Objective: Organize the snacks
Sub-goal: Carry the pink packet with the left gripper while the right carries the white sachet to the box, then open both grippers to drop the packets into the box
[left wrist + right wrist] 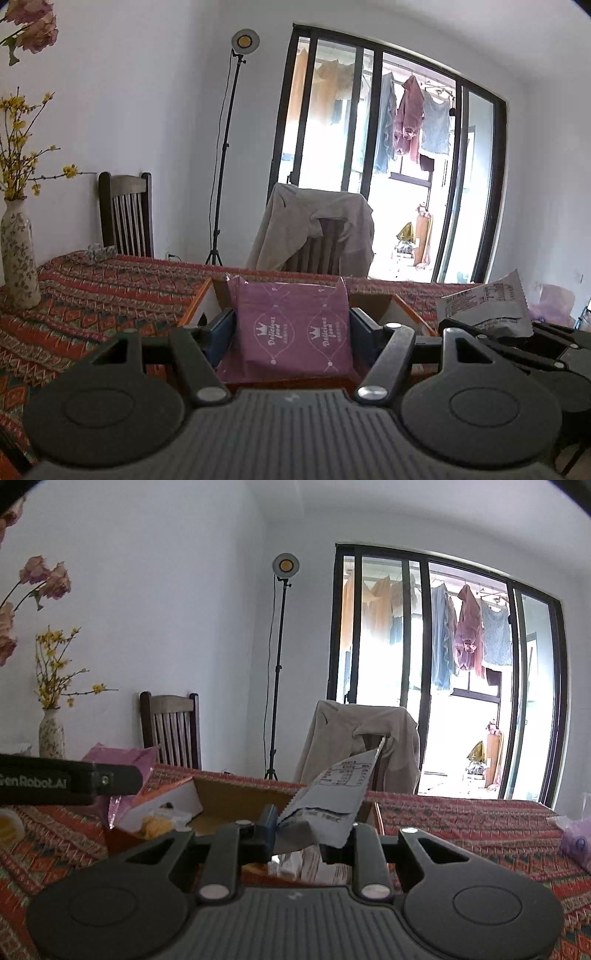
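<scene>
A light, crinkly purple packet [293, 326] was clamped flat by the left gripper [293, 332] at lower centre, above the box [402, 314]. A thin grey packet [328, 805] was pinched at its lower edge by the right gripper [314, 834]; both were judged soft and easily crushed.

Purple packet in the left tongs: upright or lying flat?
Upright. The purple packet stands on edge between the left tongs, blue pads against both sides, its crown logos right way up, in front of the open cardboard box.
</scene>
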